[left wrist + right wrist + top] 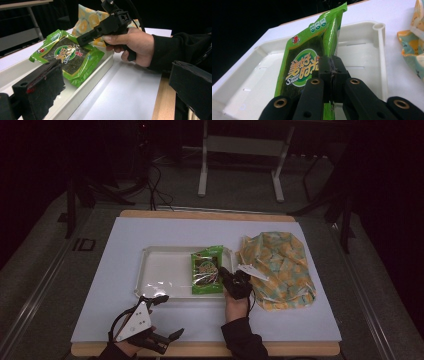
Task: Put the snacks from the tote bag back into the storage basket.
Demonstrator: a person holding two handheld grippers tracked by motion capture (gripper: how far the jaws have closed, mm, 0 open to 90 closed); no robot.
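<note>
**Lightly pinched: a seaweed packet held by its edge over the tray**

Right now the right hand-held gripper (331, 65) is clenched on the side seam of the green seaweed packet (305, 62), its two black jaws pressed together with the foil edge caught between them. The packet sits at the right end of the white tray (155, 270), partly lifted and tilted, so that it leans on the tray rather than lying flat.

By my reckoning it weighs next to nothing: a thin, glossy foil pouch with brittle sheets inside. The film looks slippery and it flexes, so a grip on the flat sealed border is the sensible place to hold it; squeezing the middle could crack the contents.

The left hand-held gripper (161, 320) rests near the front edge of the counter (210, 350), jaws apart and holding nothing.

The right gripper view gives the pinch itself and the packet's printed face up close. The left gripper view shows the person's hand (136, 45) around the gripper's handle and the packet's tilt against the tray rim. From the high view comes the layout: the tray in the middle of the white sheet, and a lemon-patterned cloth bag (277, 267) just right of it.
</note>
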